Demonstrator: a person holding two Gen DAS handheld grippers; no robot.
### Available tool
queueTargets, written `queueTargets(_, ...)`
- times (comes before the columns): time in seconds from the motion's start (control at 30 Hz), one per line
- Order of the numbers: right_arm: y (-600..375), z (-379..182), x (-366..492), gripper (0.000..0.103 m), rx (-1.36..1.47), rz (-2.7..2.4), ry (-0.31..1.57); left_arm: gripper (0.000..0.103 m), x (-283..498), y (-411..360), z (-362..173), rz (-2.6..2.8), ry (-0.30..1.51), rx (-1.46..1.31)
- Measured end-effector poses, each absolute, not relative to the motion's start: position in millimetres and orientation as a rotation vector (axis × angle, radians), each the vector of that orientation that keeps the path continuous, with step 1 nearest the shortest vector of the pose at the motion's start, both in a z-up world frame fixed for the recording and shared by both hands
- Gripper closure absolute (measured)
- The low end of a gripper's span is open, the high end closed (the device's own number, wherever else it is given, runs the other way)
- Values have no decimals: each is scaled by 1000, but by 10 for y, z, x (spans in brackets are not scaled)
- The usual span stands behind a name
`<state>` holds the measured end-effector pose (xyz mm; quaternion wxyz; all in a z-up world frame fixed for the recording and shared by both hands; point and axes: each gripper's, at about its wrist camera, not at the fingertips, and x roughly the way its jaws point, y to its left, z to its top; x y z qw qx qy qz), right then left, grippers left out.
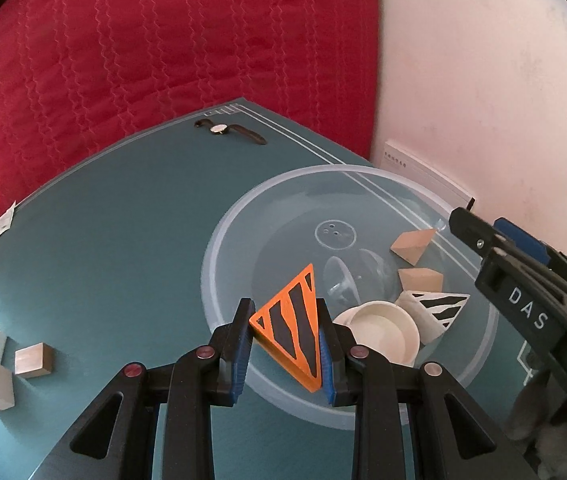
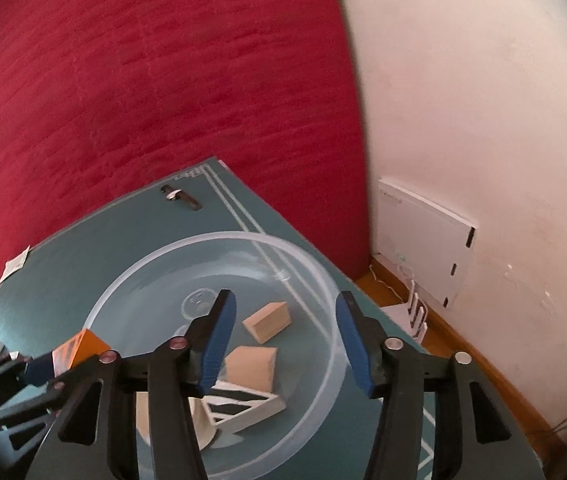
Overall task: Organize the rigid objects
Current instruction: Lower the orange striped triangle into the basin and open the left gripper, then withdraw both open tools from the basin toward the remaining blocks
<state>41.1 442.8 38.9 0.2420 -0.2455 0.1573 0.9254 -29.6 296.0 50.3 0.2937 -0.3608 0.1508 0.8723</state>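
Carrying the orange striped wedge pinched tight in our left gripper, we've got it over the clear bowl at about 6 o'clock of the rim, probably to drop it with the wooden blocks. Right gripper hangs above, jaws parted, empty.

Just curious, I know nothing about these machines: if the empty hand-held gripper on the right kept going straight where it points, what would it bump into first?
Probably the plain wooden wedges lying in the clear plastic bowl, between the right hand-held gripper's open jaws. Depth is hard to judge.
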Motion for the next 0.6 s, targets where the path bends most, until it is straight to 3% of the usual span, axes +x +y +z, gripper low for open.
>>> queueTargets(0.07, 4460, 389, 417, 48, -659, 2512, 428, 69, -302, 2983, 503, 2320, 399, -959)
queueTargets(0.17, 4486, 384, 416, 48, -652, 2497, 427, 26, -295, 2979, 518, 2328, 386, -956)
queueTargets(0.2, 4494, 380, 413, 48, -653, 2494, 429, 20, -286, 2959, 537, 2345, 383, -932)
queueTargets(0.4, 4487, 412, 433, 45, -640, 2484, 430, 1, -297, 2902, 577, 2380, 381, -903)
queueTargets(0.6, 4451, 409, 409, 43, -627, 2478, 421, 1, -257, 2800, 603, 2500, 433, -848)
